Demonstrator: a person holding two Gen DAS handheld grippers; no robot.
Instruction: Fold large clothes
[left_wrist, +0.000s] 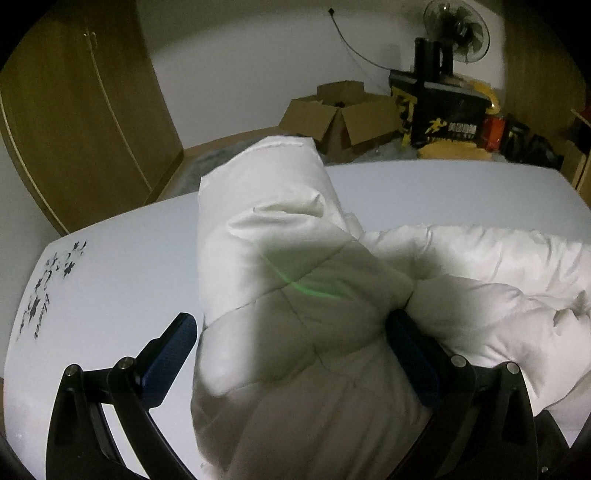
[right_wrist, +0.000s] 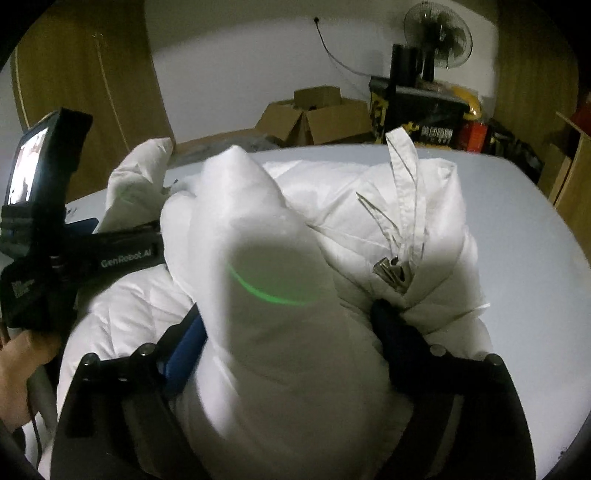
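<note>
Lay bunched on the white table (left_wrist: 110, 280): a puffy white jacket (left_wrist: 295, 332), quilted, one sleeve-like roll reaching toward the table's far edge. Bulk of jacket spread rightward, cut off by frame edge.

Left gripper (left_wrist: 291, 354): jaws apart, fabric bulging up between them; right finger pressed into jacket and half buried, left finger clear of the cloth, bare table behind it. Not a firm clamp as far as visible. Green light streak across the fold just ahead of jaws.

Right gripper (right_wrist: 291, 339): a thick hump of jacket (right_wrist: 280, 295) filling the gap between the jaws, both fingers against cloth, right fingertip sunk into folds. Actual pinch hidden by fabric; blurred close to lens. Zipper pull (right_wrist: 388, 271) and a flat white strip (right_wrist: 402, 177) standing just right of that hump.

Seen left of jacket in right view: left gripper body with lit screen, hand (right_wrist: 22, 369) on its handle, partly cut off.

Beyond table: cardboard box (left_wrist: 343, 114), fan (left_wrist: 456, 31), wardrobe (left_wrist: 81, 122), dim clutter hard to make out.
</note>
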